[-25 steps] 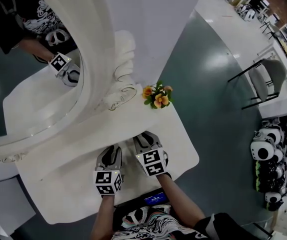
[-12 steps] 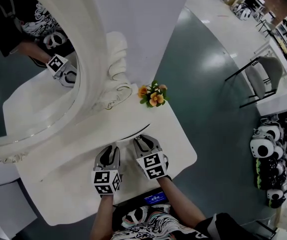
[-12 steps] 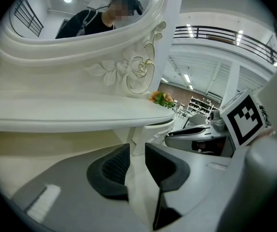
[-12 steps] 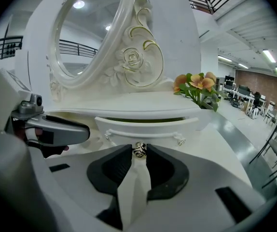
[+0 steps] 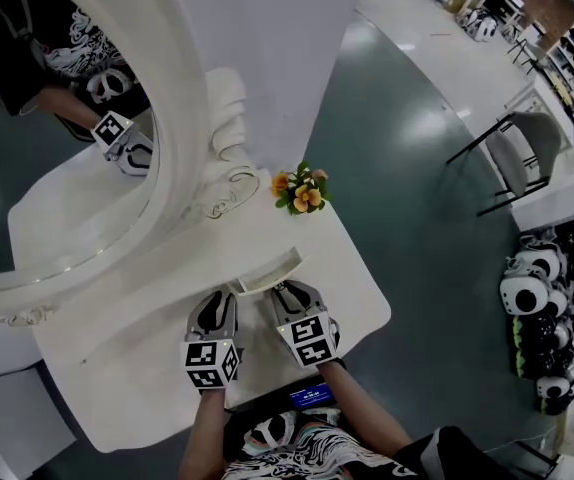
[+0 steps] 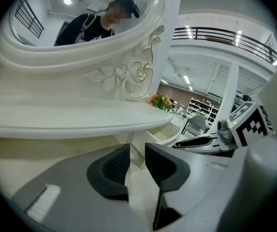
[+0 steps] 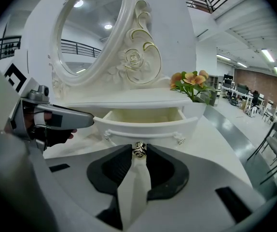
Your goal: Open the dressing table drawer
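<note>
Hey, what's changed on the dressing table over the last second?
The drawer has slid out toward the person, pulled by the right gripper, whose jaws are shut on its knob. The left gripper stayed over the tabletop beside it, and the flowers did not move.

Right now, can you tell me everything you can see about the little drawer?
The drawer is creamy white, like painted wood. It has a curved front, a raised trim line ending in small curls, and a little shiny metal knob in the middle. It sits just under the dressing table's shelf and is partly open. The part of the inside that shows looks empty. The right gripper is shut on the knob.
</note>
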Tool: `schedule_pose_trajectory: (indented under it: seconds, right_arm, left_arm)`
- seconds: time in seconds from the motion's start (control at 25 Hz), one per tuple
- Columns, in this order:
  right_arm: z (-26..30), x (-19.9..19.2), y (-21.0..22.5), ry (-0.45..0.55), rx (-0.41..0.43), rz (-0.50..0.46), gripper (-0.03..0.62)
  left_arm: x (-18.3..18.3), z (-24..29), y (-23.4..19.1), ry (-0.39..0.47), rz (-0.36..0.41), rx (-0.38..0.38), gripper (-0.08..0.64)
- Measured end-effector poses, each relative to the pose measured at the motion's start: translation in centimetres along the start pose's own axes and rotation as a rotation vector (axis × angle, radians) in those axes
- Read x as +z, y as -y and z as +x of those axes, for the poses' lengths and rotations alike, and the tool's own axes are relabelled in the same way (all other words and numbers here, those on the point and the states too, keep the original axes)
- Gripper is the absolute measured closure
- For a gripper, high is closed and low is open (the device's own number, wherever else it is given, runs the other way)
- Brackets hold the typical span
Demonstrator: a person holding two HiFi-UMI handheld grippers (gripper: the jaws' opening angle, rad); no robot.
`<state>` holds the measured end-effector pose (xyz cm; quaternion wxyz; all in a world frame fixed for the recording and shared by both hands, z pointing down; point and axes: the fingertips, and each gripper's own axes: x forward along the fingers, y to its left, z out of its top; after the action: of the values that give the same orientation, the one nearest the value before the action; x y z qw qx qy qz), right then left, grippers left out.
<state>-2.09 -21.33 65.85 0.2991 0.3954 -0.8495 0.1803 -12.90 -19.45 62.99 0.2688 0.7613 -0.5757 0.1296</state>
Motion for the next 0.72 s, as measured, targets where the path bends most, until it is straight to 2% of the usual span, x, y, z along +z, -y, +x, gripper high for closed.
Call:
schedule_pose_trajectory:
  seconds: [0.44,0.72]
  right_arm:
    - [-2.3,-0.9,0.0,-0.024,-0.022,0.094,0.482]
    - [-5.8,0.2,0.7,0.067,-0.086,0.135,0.55]
  left_arm:
    - [1.7,-2.1,0.4,0.049,0.006,0.006,0.459]
    - [3.2,-3.4,1.4,0.101,0.021,-0.017,0.459]
